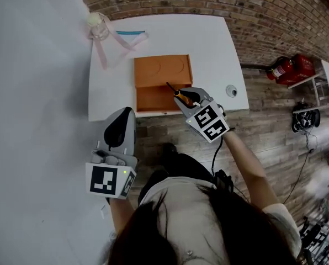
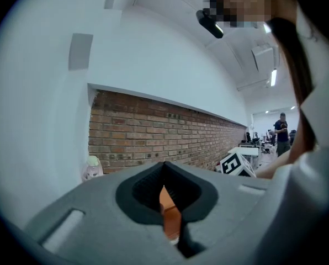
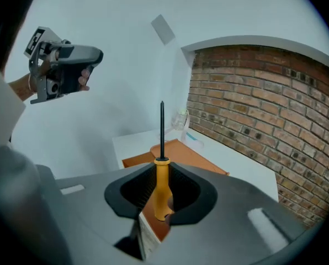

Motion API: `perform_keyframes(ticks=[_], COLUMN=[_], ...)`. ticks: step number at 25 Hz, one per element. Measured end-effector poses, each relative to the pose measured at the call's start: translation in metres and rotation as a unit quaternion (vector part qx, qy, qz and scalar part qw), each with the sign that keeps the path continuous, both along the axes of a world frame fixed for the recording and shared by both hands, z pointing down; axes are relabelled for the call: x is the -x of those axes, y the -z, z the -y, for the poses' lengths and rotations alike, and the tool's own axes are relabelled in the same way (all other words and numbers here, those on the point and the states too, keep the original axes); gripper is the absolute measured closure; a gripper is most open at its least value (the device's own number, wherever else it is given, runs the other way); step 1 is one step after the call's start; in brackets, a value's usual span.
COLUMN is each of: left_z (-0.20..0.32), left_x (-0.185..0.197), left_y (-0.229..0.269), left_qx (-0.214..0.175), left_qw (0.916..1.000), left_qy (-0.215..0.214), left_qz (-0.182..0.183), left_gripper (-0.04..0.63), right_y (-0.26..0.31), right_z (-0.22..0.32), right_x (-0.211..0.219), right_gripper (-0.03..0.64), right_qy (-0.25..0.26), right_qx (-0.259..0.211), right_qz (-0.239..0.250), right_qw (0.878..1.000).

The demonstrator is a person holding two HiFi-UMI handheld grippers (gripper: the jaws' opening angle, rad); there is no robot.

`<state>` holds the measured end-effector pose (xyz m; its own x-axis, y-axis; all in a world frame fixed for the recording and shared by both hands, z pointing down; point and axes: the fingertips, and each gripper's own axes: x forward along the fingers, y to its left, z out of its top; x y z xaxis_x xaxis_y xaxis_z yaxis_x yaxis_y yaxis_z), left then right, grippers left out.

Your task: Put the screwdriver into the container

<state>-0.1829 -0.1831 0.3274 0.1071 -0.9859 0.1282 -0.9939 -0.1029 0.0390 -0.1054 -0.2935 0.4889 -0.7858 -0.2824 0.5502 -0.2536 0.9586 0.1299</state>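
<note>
Right gripper (image 1: pixel 187 97) has its fingers clamped on the orange handle of the screwdriver (image 1: pixel 176 93). In the right gripper view the handle sits in the recess between the pads and the black shaft sticks straight out ahead, so tool axis = finger axis. Likely reason: gripped by the handle end-on, the tool can be fed tip-first and the thin shaft stays free of the pads. The screwdriver is in the air, not yet in the container (image 1: pixel 153 99). It hangs over the near-right corner of the container, with the tip just inside the right edge of the open orange tray and the handle outside the rim on the person's side. Long axis in the head view is diagonal, with the tip toward the container's far-left and the handle toward its near-right. It looks pitched somewhat down into the tray, though the exact tilt is hard to read. The lid lies open on the far side of the tray, so the cavity is fully exposed; judged ready for lowering and release. Container sits at the near edge of the white table (image 1: pixel 208 43). Left gripper (image 1: pixel 118 127) is off the table, to the near-left of the container and well apart from it. Its fingers are drawn together on nothing, and only a sliver of orange shows past them in the left gripper view. It appears parked out of the way, since a one-handed drop needs no brace.
</note>
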Motion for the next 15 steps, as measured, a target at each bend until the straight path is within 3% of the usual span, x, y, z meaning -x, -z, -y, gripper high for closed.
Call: perform_keyframes(ticks=[7,15], left_z=[0.001,0.006], left_x=[0.011,0.023], left_y=[-0.003,-0.008], left_qx=[0.009,0.009], left_qw=[0.9998,0.9995], left_qy=[0.017,0.029], left_qz=[-0.003,-0.006], left_gripper=[0.594,0.594], right_y=[-0.041,-0.067], right_z=[0.008,0.016], right_x=[0.006,0.017], right_gripper=[0.540,0.539], right_qy=[0.030,0.051], right_qx=[0.020,0.030], right_qz=[-0.067,-0.099], right_qw=[0.997,0.993])
